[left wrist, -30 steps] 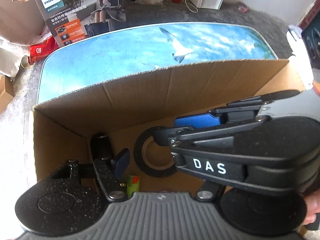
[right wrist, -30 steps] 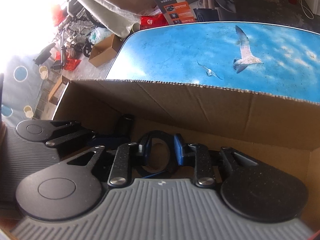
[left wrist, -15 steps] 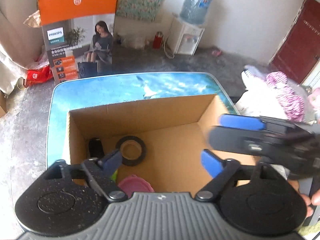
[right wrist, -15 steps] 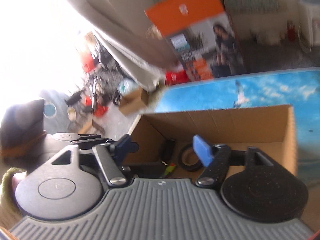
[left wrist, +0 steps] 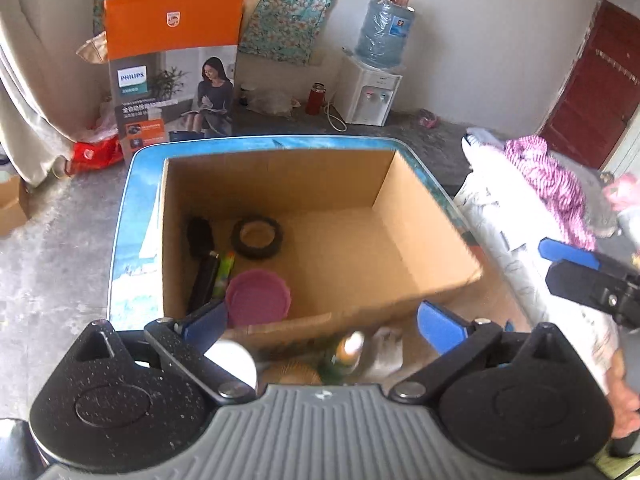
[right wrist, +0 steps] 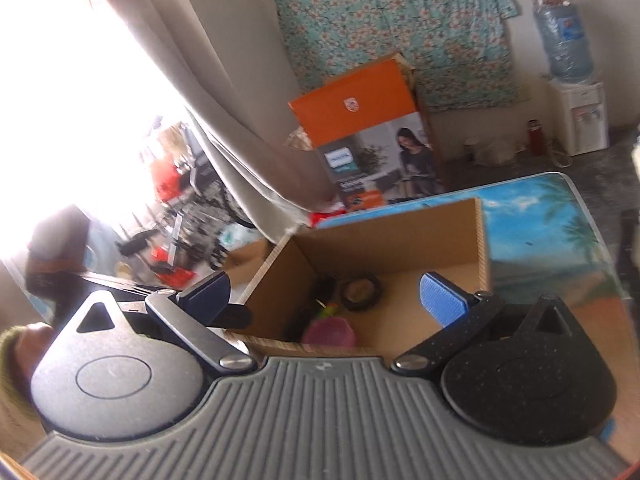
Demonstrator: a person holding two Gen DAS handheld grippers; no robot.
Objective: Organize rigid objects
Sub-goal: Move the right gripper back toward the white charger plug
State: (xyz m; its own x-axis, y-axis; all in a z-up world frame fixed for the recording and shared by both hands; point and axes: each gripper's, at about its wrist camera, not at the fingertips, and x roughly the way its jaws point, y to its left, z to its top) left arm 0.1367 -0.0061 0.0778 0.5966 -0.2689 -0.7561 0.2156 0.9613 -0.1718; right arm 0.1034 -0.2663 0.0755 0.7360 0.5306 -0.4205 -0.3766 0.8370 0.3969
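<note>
An open cardboard box (left wrist: 424,216) stands on the blue table (left wrist: 132,208). On its floor lie a black tape roll (left wrist: 256,236), a black brush (left wrist: 202,264), a green marker (left wrist: 225,270) and a pink lid (left wrist: 258,298). My left gripper (left wrist: 324,326) hangs above the box's near wall, its jaws opening with nothing between them. One finger (left wrist: 580,276) of my right gripper shows at the right. In the right wrist view my right gripper (right wrist: 326,298) is back from the box (right wrist: 400,248), jaws opening and empty; the tape roll (right wrist: 360,288) and pink lid (right wrist: 328,330) lie inside.
Blurred small items lie before the box's near wall: a white round thing (left wrist: 232,356), a green bottle (left wrist: 344,354) and a white scrap (left wrist: 384,350). A tall orange printed carton (left wrist: 172,64) and a water dispenser (left wrist: 372,92) stand behind the table. Clothes (left wrist: 552,176) pile up at the right.
Both grippers have drawn back and up out of the box and opened wide. The right gripper let go of the black tape roll, which now lies on the box floor.
</note>
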